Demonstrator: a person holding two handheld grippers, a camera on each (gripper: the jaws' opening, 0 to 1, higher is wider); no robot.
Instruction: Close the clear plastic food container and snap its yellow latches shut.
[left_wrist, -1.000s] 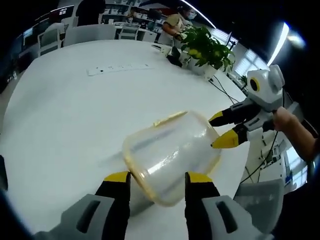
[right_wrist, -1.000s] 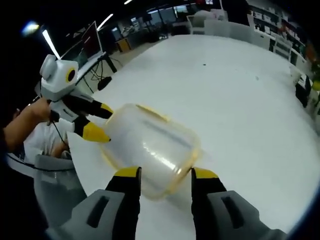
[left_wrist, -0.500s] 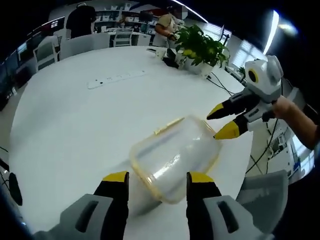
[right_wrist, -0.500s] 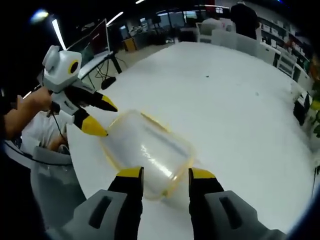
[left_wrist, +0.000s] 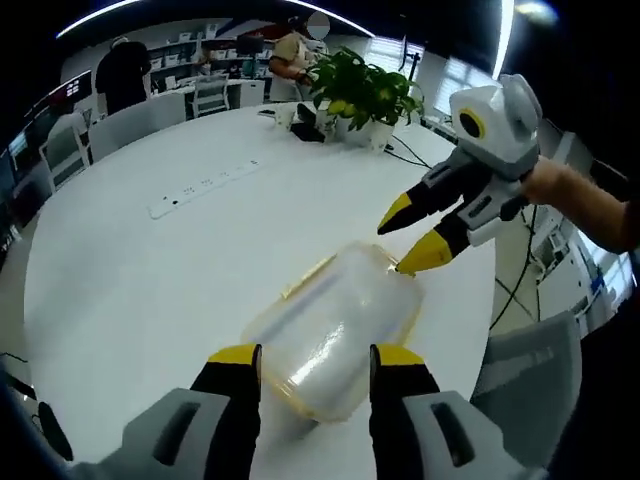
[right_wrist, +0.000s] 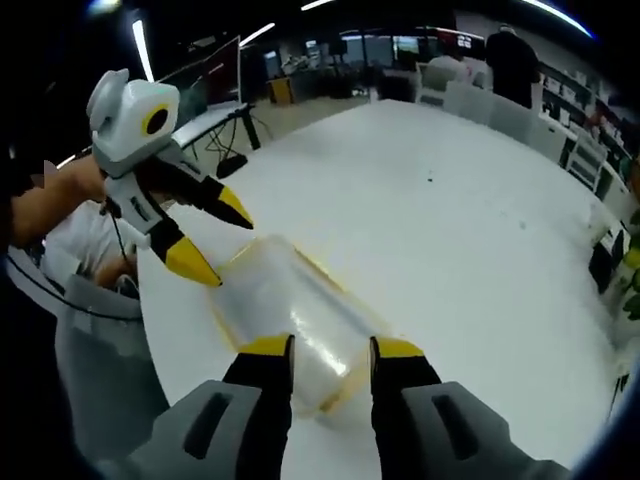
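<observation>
Clear container with yellow rim lies on white table. Left gripper and right gripper: jaws spread, grasping nothing.

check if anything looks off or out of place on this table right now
Nothing is spilled or broken. The clear container sits near the edge of the white table, and in both views it looks tilted, though the fisheye may exaggerate that. The left gripper and right gripper bracket it with jaws open.
</observation>
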